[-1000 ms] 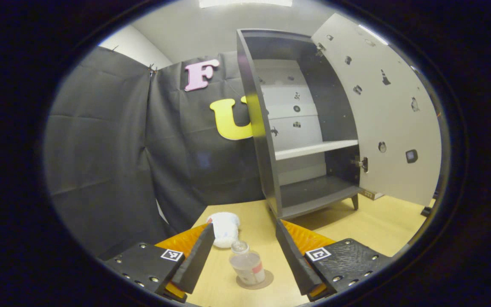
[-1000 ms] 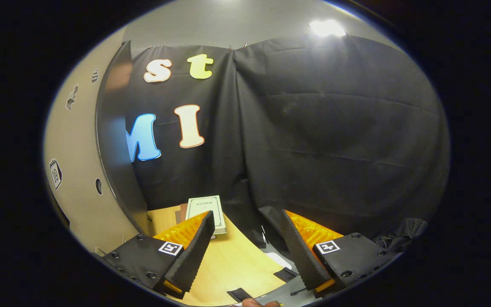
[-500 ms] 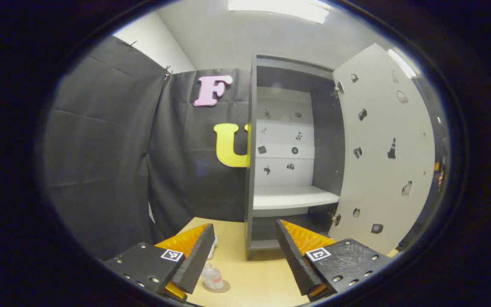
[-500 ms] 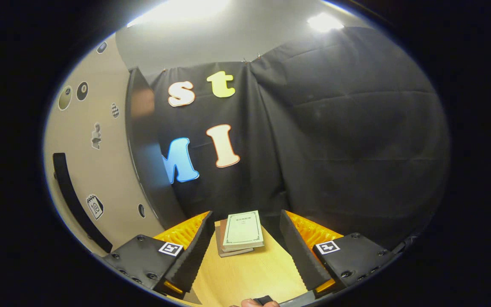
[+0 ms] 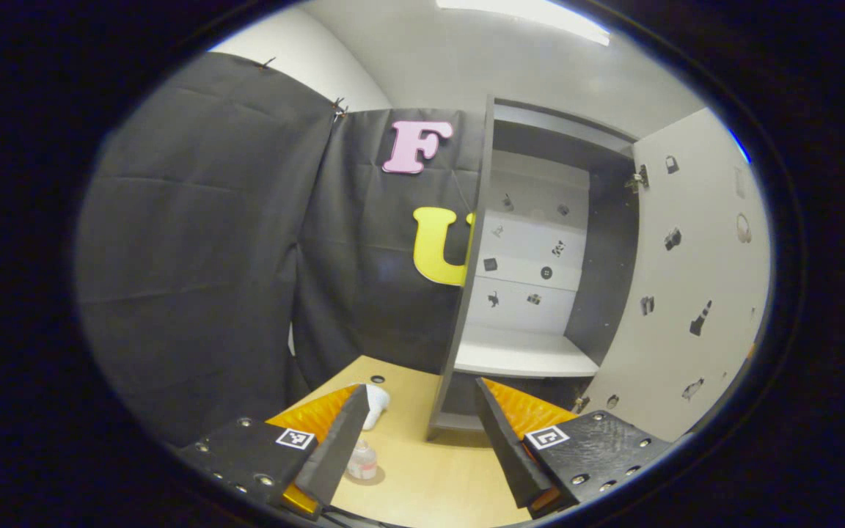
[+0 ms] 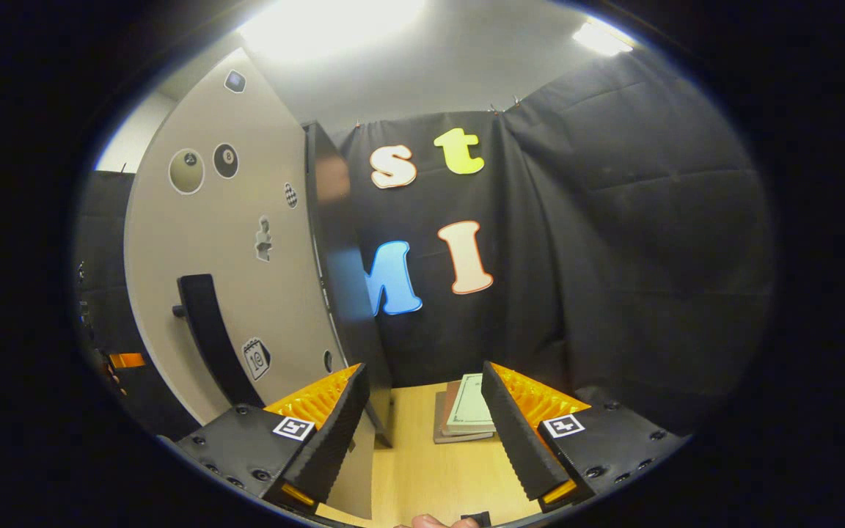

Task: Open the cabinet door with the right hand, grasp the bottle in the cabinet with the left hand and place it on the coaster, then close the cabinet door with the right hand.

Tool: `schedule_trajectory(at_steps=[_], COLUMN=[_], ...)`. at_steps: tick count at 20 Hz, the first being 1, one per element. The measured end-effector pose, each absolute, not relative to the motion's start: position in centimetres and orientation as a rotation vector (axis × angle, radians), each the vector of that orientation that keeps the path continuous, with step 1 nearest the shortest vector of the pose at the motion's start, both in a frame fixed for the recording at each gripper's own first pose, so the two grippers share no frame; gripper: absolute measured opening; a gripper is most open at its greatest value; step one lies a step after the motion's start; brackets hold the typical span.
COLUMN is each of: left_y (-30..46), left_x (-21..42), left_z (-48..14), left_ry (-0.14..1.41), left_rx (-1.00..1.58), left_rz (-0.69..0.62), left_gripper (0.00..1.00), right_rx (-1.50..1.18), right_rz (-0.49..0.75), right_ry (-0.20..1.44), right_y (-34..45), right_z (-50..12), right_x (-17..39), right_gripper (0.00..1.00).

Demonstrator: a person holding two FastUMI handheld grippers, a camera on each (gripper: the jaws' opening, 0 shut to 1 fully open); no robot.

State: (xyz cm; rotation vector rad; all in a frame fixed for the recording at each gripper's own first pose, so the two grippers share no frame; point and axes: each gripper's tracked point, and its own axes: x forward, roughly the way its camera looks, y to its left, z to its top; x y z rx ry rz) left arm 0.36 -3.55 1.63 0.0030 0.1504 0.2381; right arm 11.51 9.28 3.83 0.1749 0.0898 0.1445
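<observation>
Now your bottle (image 5: pixel 361 463) stands on the coaster (image 5: pixel 372 477) near the table's (image 5: pixel 422 484) front edge. Both tongs, left (image 5: pixel 416 440) and right (image 6: pixel 422 429), are apart and empty. Push the light, swinging cabinet door (image 6: pixel 232 293) by its handle (image 6: pixel 210 337).

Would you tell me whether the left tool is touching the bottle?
Apart: the left gripper view shows the bottle standing on the table beyond the open left tool.
</observation>
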Motion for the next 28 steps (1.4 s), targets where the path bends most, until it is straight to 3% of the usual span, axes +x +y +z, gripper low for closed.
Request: schedule_trajectory(at_steps=[8,15,25,26,27,28], left_y=[-5.9,-3.3,2.2,2.8,3.6,4.4], left_x=[1.9,3.4,6.3,6.5,6.7,6.9], left_z=[2.1,3.7,3.5,3.3,3.1,3.1], left_ry=[0.146,0.140,0.161,0.168,0.173,0.176], left_rx=[0.021,0.020,0.045,0.052,0.060,0.066], left_rz=[0.168,0.105,0.075,0.072,0.076,0.080], left_gripper=[0.88,0.88,0.88,0.88,0.88,0.87], right_rx=[0.199,0.028,0.124,0.140,0.149,0.160], right_rz=[0.270,0.214,0.192,0.206,0.224,0.240], right_ry=[0.115,0.187,0.216,0.222,0.227,0.228], right_y=[13.2,14.7,21.9,23.1,24.1,25.1], right_z=[6.4,5.9,5.3,5.1,5.1,5.2], right_x=[9.6,8.5,6.9,6.8,6.8,6.8], right_gripper=[0.97,0.97,0.95,0.88,0.96,0.96])
